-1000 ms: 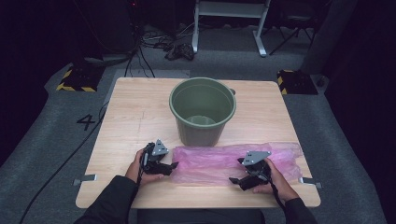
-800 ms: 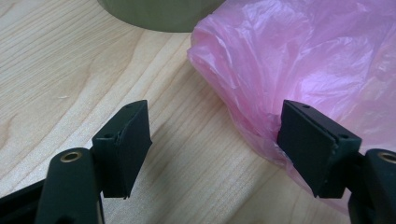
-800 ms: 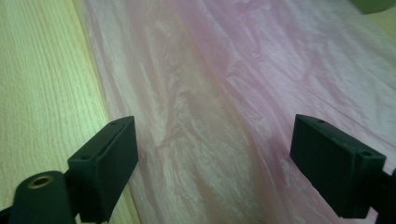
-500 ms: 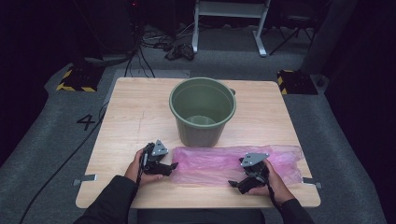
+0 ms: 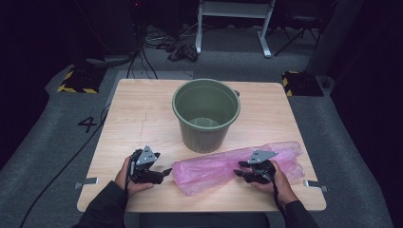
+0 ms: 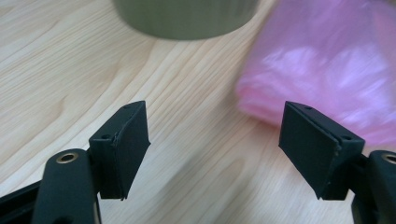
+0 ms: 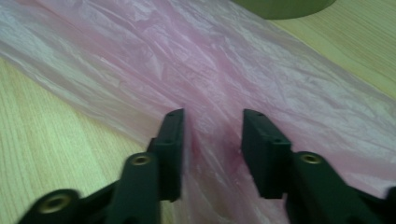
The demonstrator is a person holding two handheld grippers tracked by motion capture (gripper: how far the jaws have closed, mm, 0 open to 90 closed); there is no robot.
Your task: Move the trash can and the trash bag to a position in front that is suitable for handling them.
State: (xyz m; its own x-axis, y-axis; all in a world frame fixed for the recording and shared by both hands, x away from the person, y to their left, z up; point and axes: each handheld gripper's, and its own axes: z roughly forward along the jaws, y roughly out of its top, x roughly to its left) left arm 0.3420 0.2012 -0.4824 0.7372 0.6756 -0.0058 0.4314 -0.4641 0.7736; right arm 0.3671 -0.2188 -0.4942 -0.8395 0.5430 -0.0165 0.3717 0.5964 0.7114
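Note:
A long pink plastic bag lies across the front of the wooden table, its right end a little farther back. A green bucket stands empty and upright behind it. My left gripper sits just left of the bag's near end, open. In the left gripper view its jaws hold nothing, and the bag lies beyond the right pad. My right gripper rests on the bag's right half. Its jaws have just been closing over a raised fold of the bag, with a gap left between the pads.
The bucket's base stands close ahead of the left gripper and shows at the top of the right gripper view. Metal brackets stick out at the table's front corners. Cables and a stand's legs lie on the floor behind.
The right gripper's jaws have narrowed over the bag. The bag now lies skewed, its left end nearer the front edge. The left gripper has shifted slightly toward the front left.

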